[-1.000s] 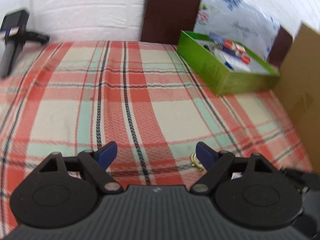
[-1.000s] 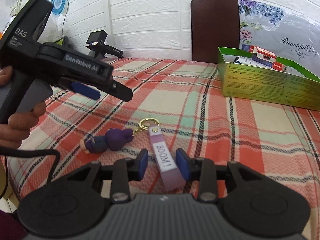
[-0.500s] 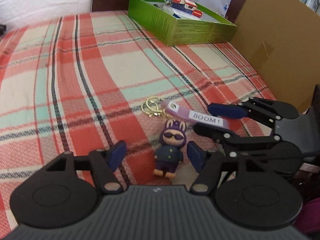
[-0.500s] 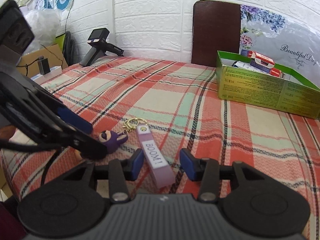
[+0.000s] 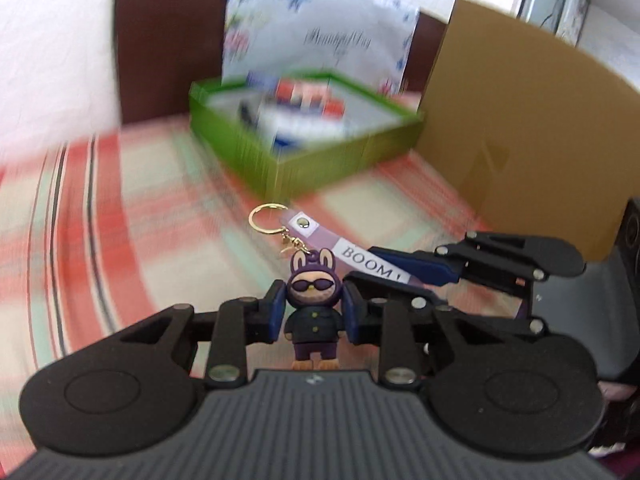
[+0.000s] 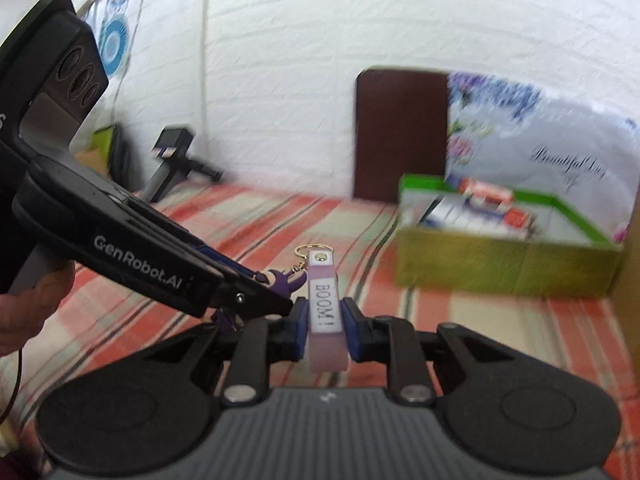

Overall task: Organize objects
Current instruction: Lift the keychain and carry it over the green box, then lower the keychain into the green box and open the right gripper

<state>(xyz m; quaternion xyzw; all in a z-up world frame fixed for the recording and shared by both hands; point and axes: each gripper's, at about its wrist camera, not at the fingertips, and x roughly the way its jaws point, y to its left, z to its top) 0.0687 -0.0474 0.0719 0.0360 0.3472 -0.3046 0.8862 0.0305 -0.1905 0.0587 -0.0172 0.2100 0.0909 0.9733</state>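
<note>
Two grippers are showing: the left gripper (image 5: 312, 316) and the right gripper (image 6: 324, 332). One purple bunny figure (image 5: 314, 312) is sitting between the left one's blue pads, and one lilac strap (image 6: 325, 312) printed "BOOM!" is sitting between the right one's; both are hanging from one gold key ring (image 5: 267, 219), so one keychain is counting here. One green box (image 5: 304, 140) is standing on the plaid-covered bed (image 5: 120, 208); the packets inside it are blurring too much to count. One cardboard sheet (image 5: 520, 128) is standing beside the box. One floral pillow (image 6: 540, 148), one dark headboard (image 6: 400, 132) and one spare black handheld device (image 6: 172, 164) are showing behind.
</note>
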